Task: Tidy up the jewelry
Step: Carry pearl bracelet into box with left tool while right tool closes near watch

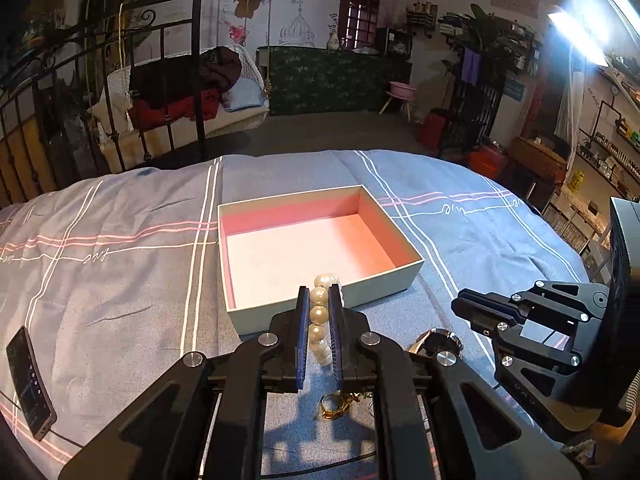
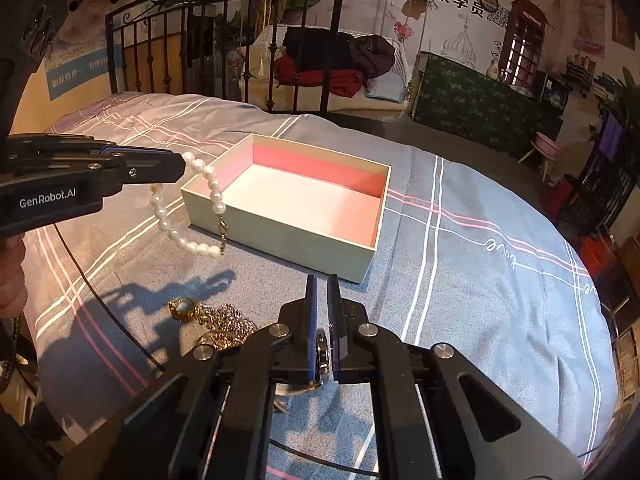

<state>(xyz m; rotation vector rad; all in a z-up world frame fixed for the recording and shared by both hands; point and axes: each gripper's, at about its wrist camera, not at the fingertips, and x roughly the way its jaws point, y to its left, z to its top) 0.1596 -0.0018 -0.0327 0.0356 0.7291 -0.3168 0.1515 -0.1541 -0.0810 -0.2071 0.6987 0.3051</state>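
Observation:
An open box (image 1: pixel 404 276) with a pink inside lies on the bed; it also shows in the right wrist view (image 2: pixel 280 236). My left gripper (image 1: pixel 320 300) is shut on a pearl bracelet (image 1: pixel 319 316) and holds it just before the box's near edge. In the right wrist view the left gripper (image 2: pixel 176 168) hangs the pearl bracelet (image 2: pixel 176 236) over the box's left corner. My right gripper (image 2: pixel 322 292) is shut on a watch (image 2: pixel 322 354) low over the bedspread; the right gripper (image 1: pixel 460 308) is right of the box. A gold ring (image 1: pixel 332 406) and gold chains (image 2: pixel 224 326) lie on the bedspread.
A phone (image 1: pixel 30 384) lies on the bedspread at the left. A black cable (image 2: pixel 104 304) runs across the bedspread. An iron bed frame (image 2: pixel 224 40) stands behind. A silver watch part (image 1: pixel 438 340) shows by the left gripper's right finger.

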